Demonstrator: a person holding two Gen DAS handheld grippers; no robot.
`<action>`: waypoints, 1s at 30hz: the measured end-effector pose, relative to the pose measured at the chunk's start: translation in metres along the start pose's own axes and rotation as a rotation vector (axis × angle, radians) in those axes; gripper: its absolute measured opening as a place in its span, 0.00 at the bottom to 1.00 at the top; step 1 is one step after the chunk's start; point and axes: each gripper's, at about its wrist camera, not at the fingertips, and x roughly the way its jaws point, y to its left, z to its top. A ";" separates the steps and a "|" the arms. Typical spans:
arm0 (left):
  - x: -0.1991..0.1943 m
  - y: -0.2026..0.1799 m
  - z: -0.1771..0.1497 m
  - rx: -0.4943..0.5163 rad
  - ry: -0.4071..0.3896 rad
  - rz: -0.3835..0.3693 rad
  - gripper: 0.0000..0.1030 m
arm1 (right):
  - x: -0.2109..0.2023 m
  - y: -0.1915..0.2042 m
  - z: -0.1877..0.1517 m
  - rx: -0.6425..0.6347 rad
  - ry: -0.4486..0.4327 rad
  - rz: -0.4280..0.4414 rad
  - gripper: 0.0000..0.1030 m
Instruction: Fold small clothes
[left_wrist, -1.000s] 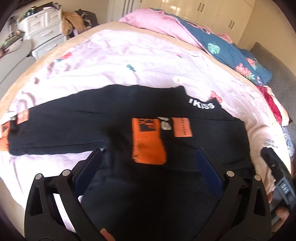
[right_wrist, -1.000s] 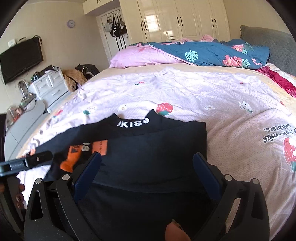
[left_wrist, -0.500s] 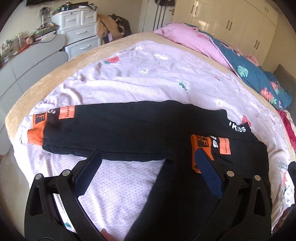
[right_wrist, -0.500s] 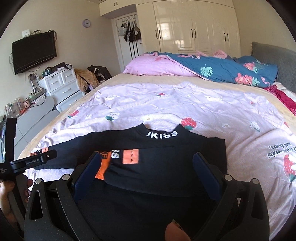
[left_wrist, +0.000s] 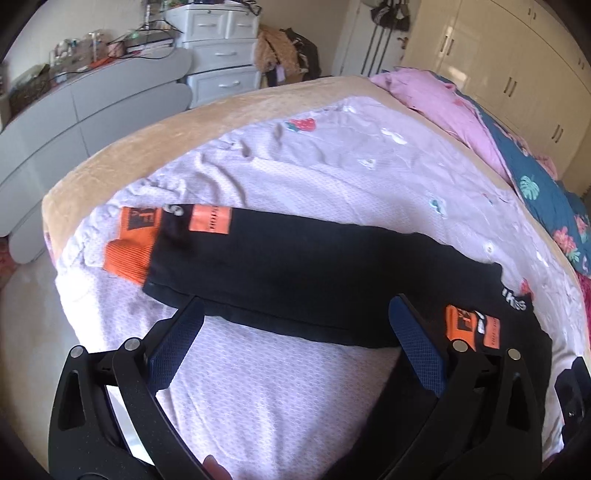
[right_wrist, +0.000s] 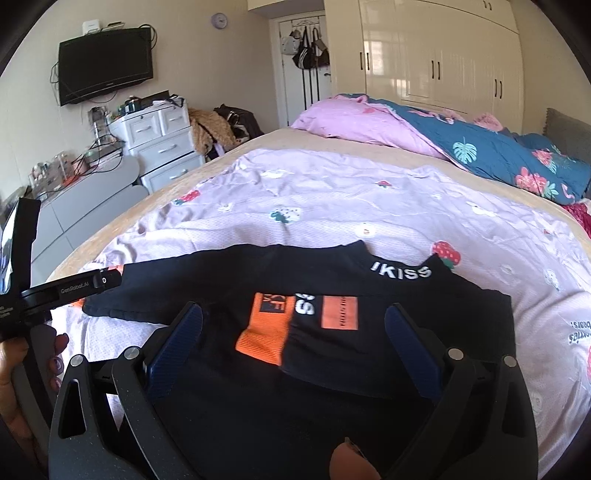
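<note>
A small black sweater with a white "IKISS" collar lies flat on the lilac bedsheet. One sleeve is folded across the chest, its orange cuff on top. The other sleeve stretches out to the left and ends in an orange cuff. My left gripper is open and empty, just above the near edge of that outstretched sleeve. My right gripper is open and empty, hovering over the folded chest. The left gripper's body also shows in the right wrist view.
The bed's tan edge curves close behind the left cuff. White drawers and a grey desk stand beyond it. A pink and blue quilt is heaped at the far right. A wardrobe lines the back wall.
My left gripper has swung left from the sweater's chest along the outstretched sleeve toward its cuff. My right gripper has drawn back and risen a little. The sweater has not moved.
</note>
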 end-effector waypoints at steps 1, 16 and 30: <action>0.001 0.003 0.001 -0.008 -0.001 0.006 0.91 | 0.003 0.005 0.001 -0.010 0.002 0.007 0.96; 0.022 0.056 0.008 -0.183 0.031 0.082 0.91 | 0.031 0.053 0.007 -0.124 0.011 0.087 0.96; 0.062 0.098 0.008 -0.377 0.140 0.108 0.91 | 0.046 0.080 0.007 -0.156 0.024 0.152 0.96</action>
